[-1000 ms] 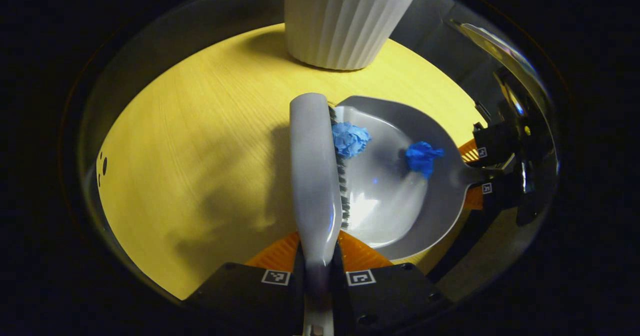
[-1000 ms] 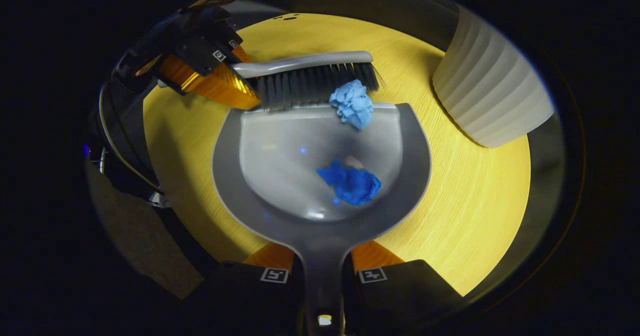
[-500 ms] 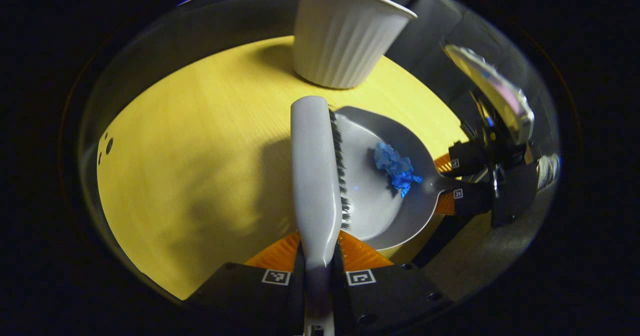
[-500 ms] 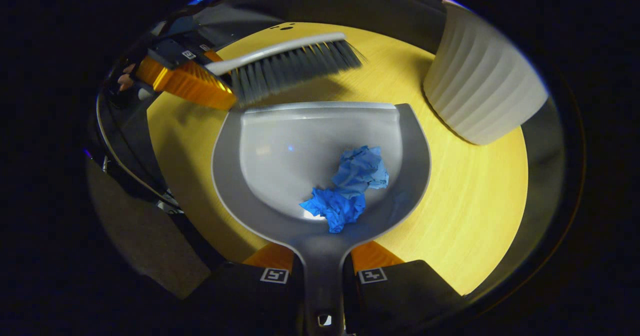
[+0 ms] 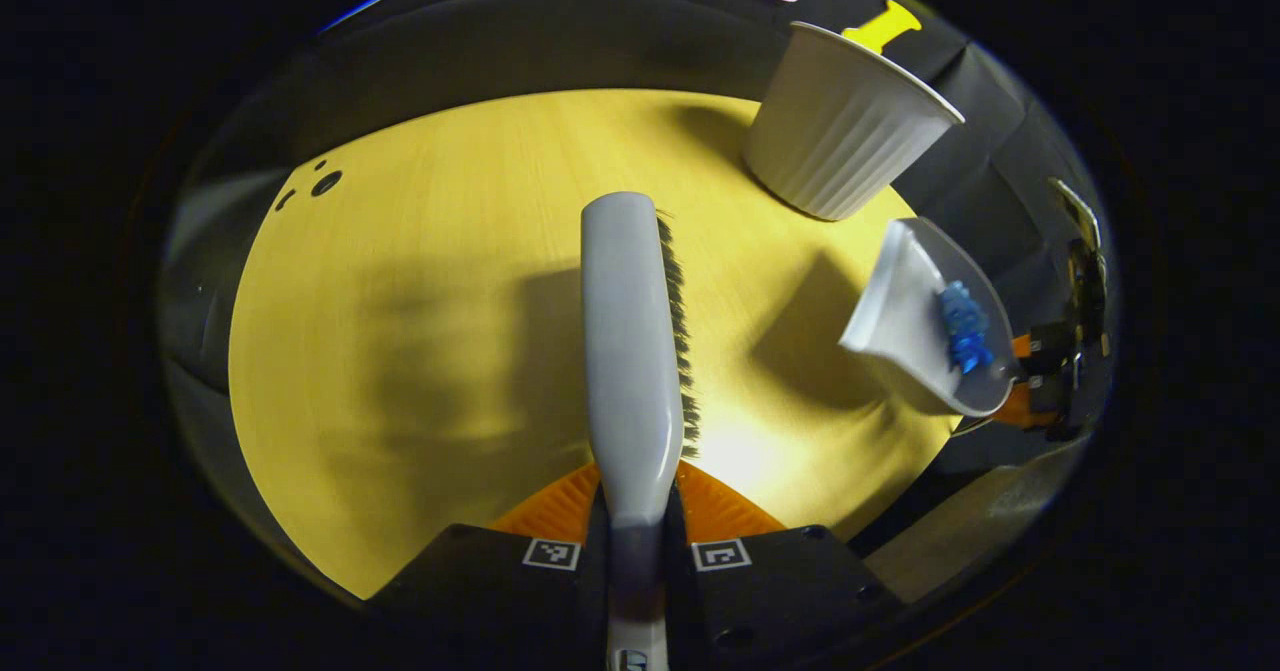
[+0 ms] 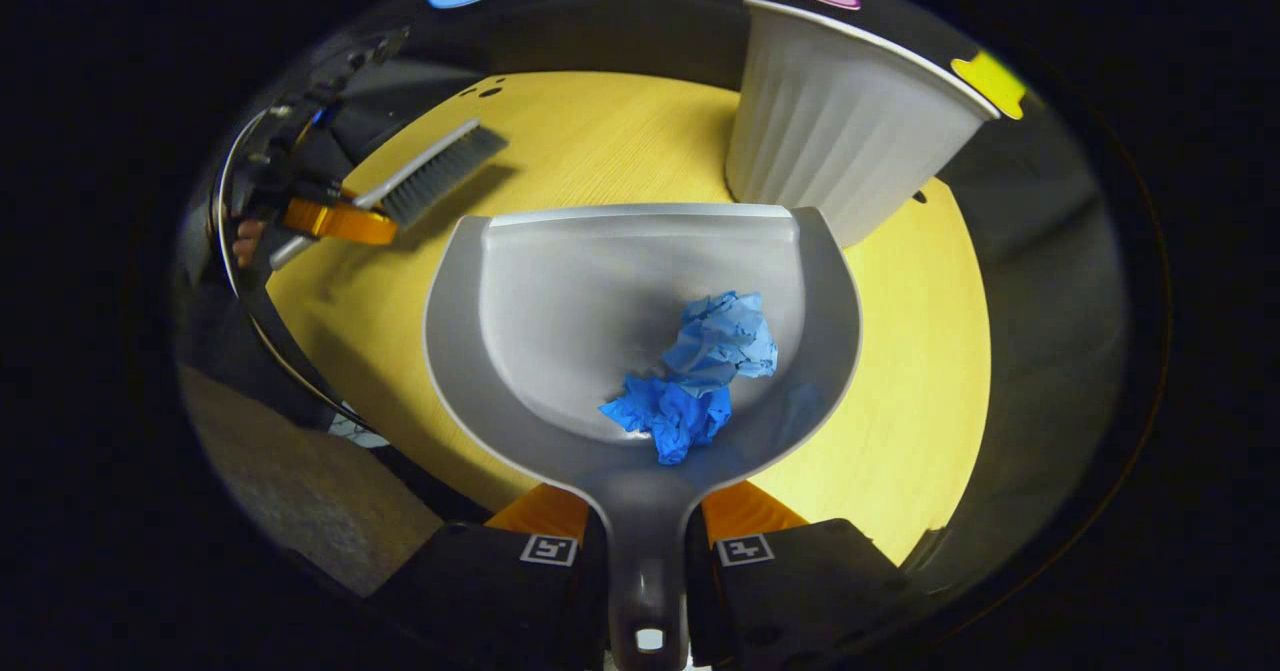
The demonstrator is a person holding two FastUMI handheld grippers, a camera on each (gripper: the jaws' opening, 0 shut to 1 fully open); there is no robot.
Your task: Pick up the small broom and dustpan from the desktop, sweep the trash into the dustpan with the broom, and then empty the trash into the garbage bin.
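In the left gripper view my left gripper is shut on the handle of the small grey broom, which points forward over the yellow desktop with its dark bristles to the right. My right gripper is shut on the handle of the grey dustpan. Two crumpled blue paper balls lie at the back of the pan. The dustpan hangs lifted and tilted at the right of the left gripper view, below the white ribbed garbage bin. The bin stands just beyond the pan's lip.
The round desktop drops off to a grey floor at the near left. The broom and the left gripper sit far left in the right gripper view, with a hand behind. Small dark holes mark the desktop's far edge.
The dustpan has lifted off the desktop with both paper balls and moved toward the bin. The broom has drawn away to the left, apart from the pan.
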